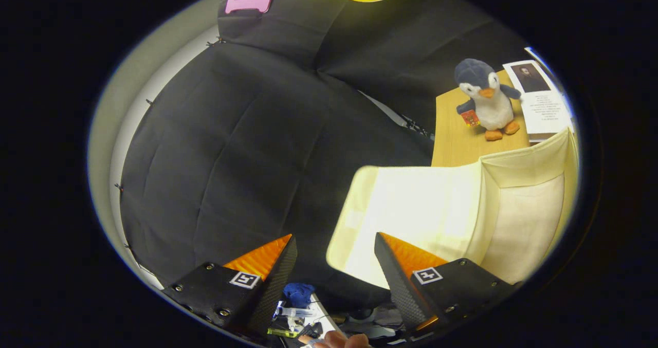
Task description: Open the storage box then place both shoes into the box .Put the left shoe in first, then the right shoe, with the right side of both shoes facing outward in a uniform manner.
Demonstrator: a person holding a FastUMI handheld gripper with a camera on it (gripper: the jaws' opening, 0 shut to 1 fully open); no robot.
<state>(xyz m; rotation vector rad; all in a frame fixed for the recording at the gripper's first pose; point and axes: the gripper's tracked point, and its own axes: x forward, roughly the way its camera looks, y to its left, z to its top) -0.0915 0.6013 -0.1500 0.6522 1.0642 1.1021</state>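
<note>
We have the gripper (pixel 334 245) raised, fingers spread apart with nothing between them. The storage box (pixel 519 224) sits just ahead of the right finger on the table (pixel 455 137), its lid (pixel 411 209) swung up, so opening looks done. No shoes visible here. A toy penguin (pixel 486 98) and a leaflet (pixel 542 104) stand beyond the box. Next we likely turn to find the left shoe and grab it.
</note>
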